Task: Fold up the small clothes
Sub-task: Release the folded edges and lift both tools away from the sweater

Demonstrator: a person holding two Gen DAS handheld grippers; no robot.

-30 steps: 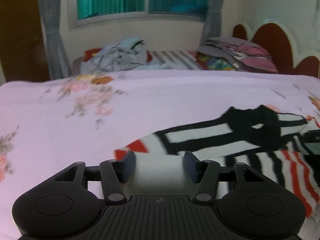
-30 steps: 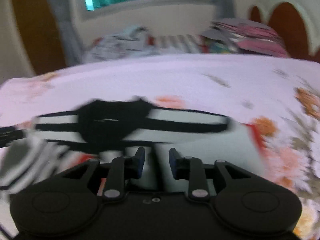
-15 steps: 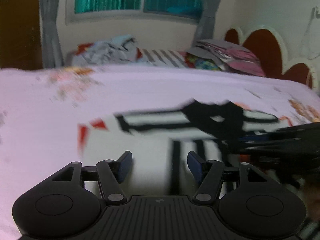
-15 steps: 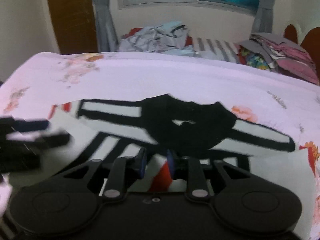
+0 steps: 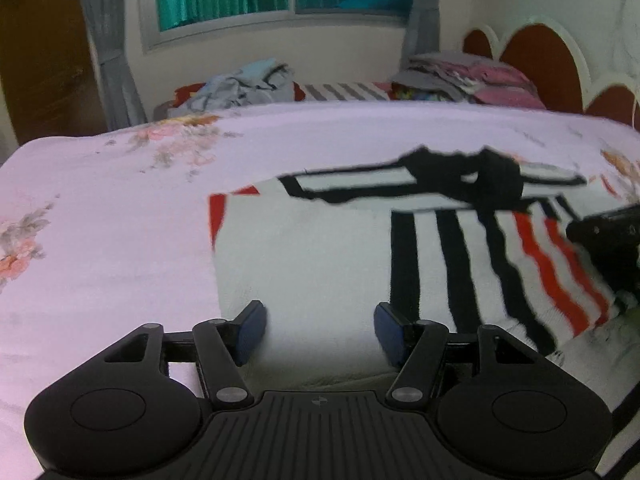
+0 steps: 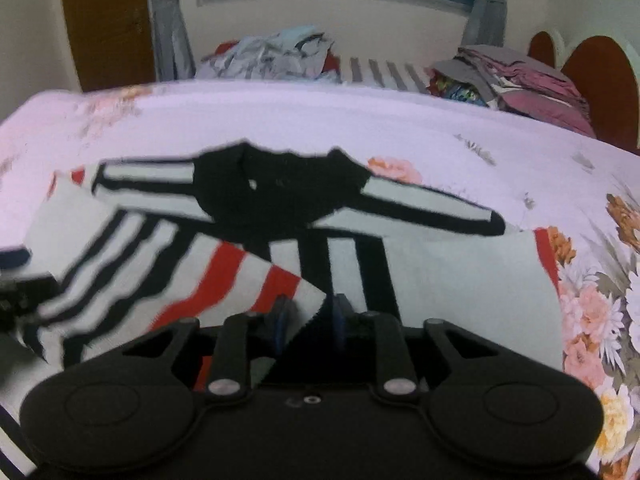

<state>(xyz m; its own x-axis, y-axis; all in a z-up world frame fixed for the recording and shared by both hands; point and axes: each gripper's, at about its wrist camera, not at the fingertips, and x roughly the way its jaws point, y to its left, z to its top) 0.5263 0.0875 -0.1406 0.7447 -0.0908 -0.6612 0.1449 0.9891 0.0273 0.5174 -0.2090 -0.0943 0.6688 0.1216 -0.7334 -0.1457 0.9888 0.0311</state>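
A small white shirt (image 5: 320, 248) with black and red stripes and a black collar lies spread on the pink floral bed. My left gripper (image 5: 320, 322) hovers open over its plain white part, with nothing pinched between the blue pads. My right gripper (image 6: 310, 316) is shut on a corner of the shirt (image 6: 460, 280), holding a red-and-black striped flap (image 6: 224, 280) folded over the body. The right gripper (image 5: 608, 232) shows dark at the right edge of the left wrist view. The left gripper (image 6: 16, 280) is a blur at the far left of the right wrist view.
The floral bedsheet (image 5: 100, 220) stretches to the left and far side. Behind the bed lie a loose heap of clothes (image 5: 244, 84) and a folded stack (image 5: 468, 76). A brown scalloped headboard (image 5: 536, 52) stands at the right, with a window and curtains beyond.
The right gripper has swung left across the shirt, bringing the striped flap over the body. The left gripper has slid right along the white part, and its jaws stand a little wider.
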